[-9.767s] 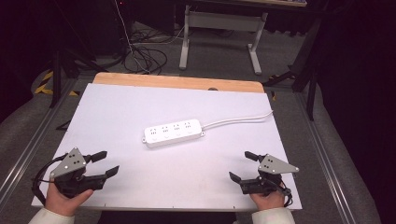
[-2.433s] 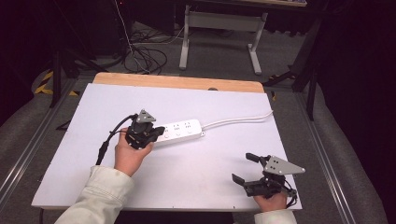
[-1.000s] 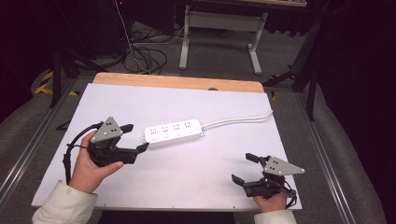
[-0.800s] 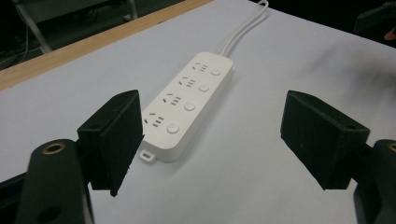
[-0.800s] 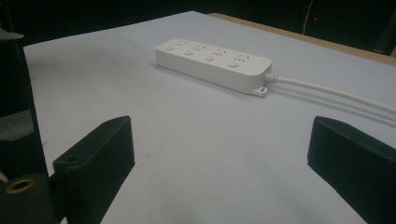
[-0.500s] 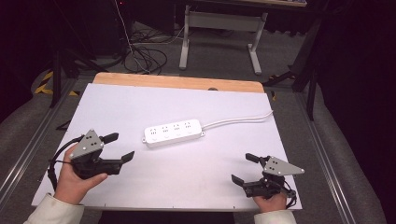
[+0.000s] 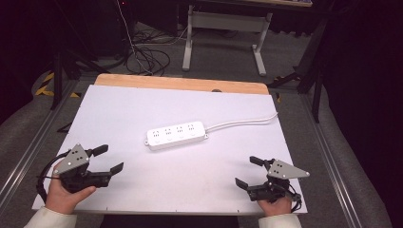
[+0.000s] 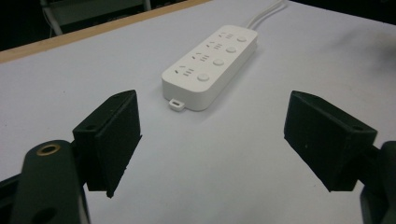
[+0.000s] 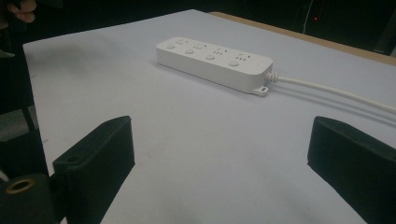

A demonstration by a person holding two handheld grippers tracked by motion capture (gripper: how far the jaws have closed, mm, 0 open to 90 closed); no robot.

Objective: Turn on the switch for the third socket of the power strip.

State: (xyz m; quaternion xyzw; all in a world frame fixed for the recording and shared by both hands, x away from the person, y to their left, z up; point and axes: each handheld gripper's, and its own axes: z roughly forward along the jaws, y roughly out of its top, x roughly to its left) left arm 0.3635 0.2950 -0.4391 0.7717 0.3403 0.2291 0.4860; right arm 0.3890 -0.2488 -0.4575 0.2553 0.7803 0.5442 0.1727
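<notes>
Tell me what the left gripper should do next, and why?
Probably nothing more than rest: the left hand-held gripper sits open near the table's edge, apart from the power strip, and the right hand-held gripper is open and empty too.

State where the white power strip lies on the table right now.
In the high view the power strip lies near the middle of the white table, between and beyond both tools, its cord running off rightward.

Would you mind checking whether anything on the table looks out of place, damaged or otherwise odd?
Nothing stands out. The white power strip lies flat near the middle of the table, slightly angled, its cord trailing off to the right. Both the left hand-held gripper and the right hand-held gripper are open at the near edge.
</notes>
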